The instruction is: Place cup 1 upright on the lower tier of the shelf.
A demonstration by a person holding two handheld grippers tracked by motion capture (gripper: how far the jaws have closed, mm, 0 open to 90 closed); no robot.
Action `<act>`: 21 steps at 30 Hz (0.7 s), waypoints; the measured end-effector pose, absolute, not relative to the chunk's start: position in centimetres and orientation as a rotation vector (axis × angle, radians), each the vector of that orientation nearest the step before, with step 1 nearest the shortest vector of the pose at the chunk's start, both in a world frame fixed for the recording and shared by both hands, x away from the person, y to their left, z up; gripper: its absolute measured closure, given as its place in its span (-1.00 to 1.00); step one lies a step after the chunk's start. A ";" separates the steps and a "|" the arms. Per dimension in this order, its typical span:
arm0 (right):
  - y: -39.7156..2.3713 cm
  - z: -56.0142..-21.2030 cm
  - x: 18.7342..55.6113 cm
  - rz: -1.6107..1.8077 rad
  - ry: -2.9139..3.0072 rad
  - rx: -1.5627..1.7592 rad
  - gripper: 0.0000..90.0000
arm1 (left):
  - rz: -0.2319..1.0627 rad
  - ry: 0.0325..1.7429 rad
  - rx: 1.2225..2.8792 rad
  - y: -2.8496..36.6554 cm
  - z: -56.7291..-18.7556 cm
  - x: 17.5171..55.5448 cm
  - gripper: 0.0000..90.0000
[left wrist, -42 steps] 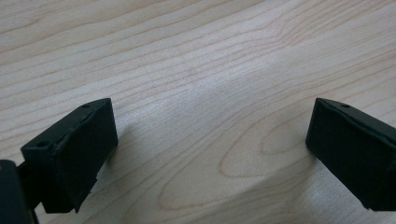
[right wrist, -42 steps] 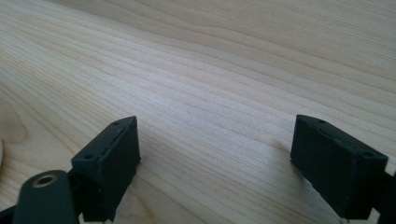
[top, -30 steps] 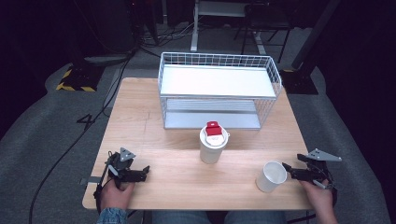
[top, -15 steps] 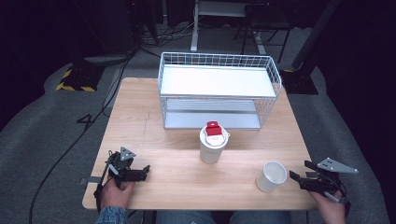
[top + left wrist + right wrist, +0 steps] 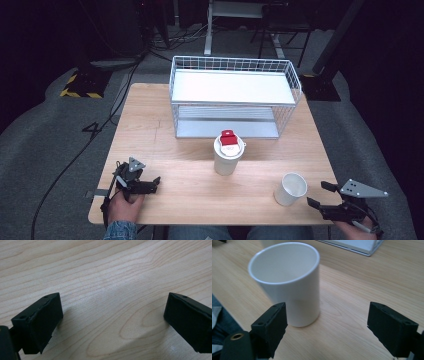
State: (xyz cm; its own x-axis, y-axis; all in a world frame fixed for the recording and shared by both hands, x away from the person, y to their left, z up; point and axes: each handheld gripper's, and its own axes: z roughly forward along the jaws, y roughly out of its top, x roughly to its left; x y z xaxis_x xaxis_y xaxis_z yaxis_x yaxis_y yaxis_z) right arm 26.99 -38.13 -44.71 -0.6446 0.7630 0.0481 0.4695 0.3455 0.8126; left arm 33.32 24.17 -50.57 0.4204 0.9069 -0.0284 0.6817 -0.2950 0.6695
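On the wooden tabletop [image 5: 175, 125] an open white cup [image 5: 290, 189] stands upright near the front right corner, empty as far as its inside shows. The right gripper [image 5: 322, 195] hangs just off the right edge beside that corner, its jaws spread wide and pointed at the cup. In the right gripper view the cup [image 5: 287, 282] sits ahead of the jaws, nearer one of them and touching neither, so this reads as a lined-up approach with the cup not yet gripped.

A second white cup with a lid and a red tab [image 5: 229, 152] stands near the middle of the tabletop, just in front of the white wire basket shelf [image 5: 235, 95] that occupies the back edge. Being apart from both grippers, it is free to stay put.

The left gripper [image 5: 152, 184] rests by the front left corner, held in a hand [image 5: 122, 205], jaws apart over bare wood with nothing between them, probably parked out of the way.
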 end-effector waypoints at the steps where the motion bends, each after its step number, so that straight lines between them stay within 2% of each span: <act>1: -37.9 -44.6 26.9 1.208 2.283 1.080 -0.63 | 0.481 1.339 2.071 24.2 -50.6 33.3 -0.94; 9: -35.8 -44.4 26.5 1.241 2.321 1.021 -0.65 | 0.481 1.341 2.069 24.2 -50.6 33.3 -0.94; 21: -33.1 -46.5 27.8 1.216 2.357 1.032 -0.67 | 0.479 1.342 2.068 24.2 -50.6 33.3 -0.94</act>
